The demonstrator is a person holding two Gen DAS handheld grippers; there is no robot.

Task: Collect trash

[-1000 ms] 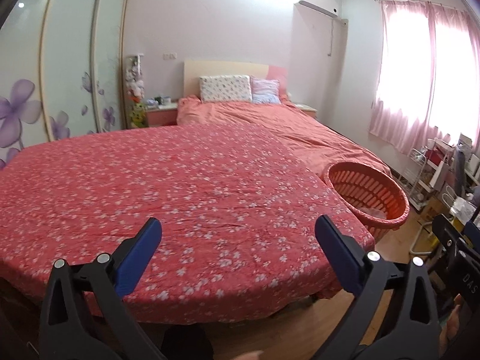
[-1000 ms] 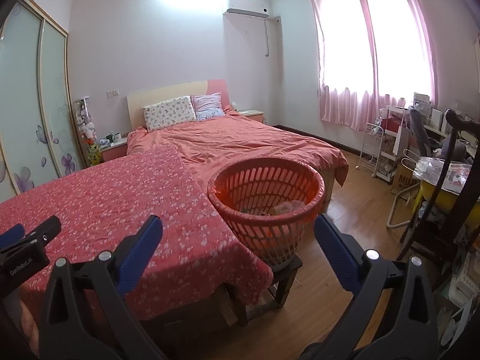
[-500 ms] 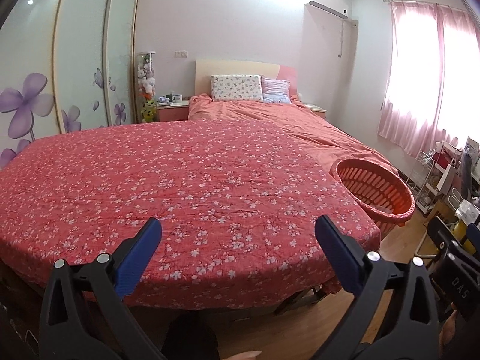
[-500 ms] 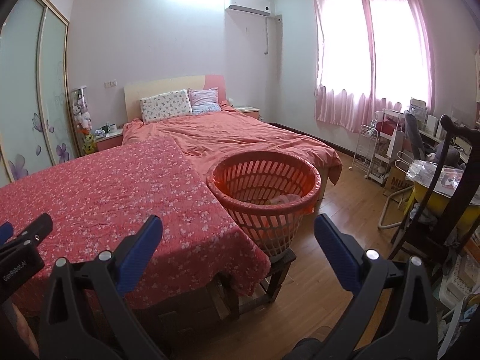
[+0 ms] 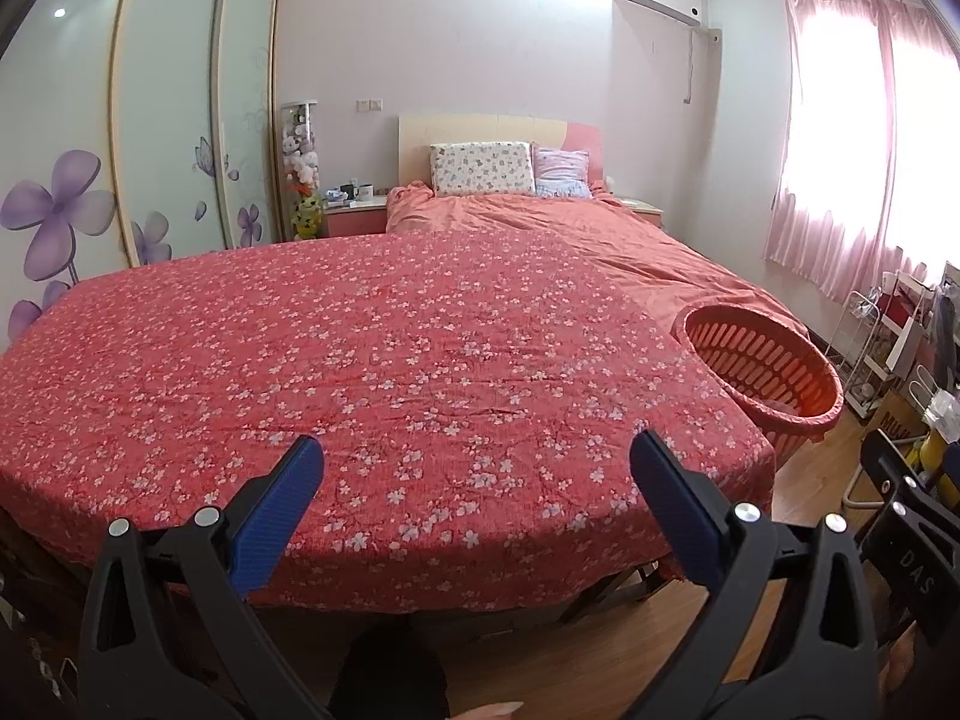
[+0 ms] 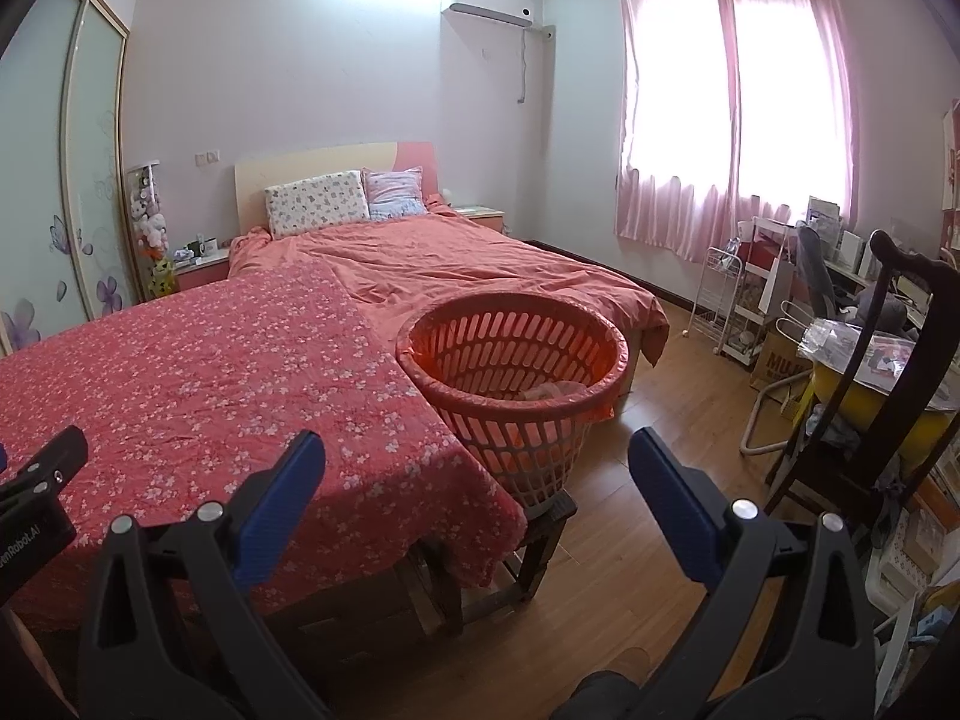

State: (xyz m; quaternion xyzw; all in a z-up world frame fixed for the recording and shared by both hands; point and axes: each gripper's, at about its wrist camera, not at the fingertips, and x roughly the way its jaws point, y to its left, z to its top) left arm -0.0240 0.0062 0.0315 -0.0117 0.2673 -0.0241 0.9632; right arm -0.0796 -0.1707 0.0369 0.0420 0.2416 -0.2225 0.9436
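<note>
1. Bedroom; red floral cover (image 5: pixel 372 360) spread over near table.
2. Orange basket (image 6: pixel 516 384) at cover's right edge, pale scrap inside.
3. Left gripper (image 5: pixel 477 468) and right gripper (image 6: pixel 477 468): both released, holding nothing.

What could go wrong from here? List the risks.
1. The basket sits on a small stool beside the table; a bump might tip it.
2. Both hand-held grippers, left and right, are open and empty, and no trash shows on the floral cloth, so a grasp may snag fabric.
</note>
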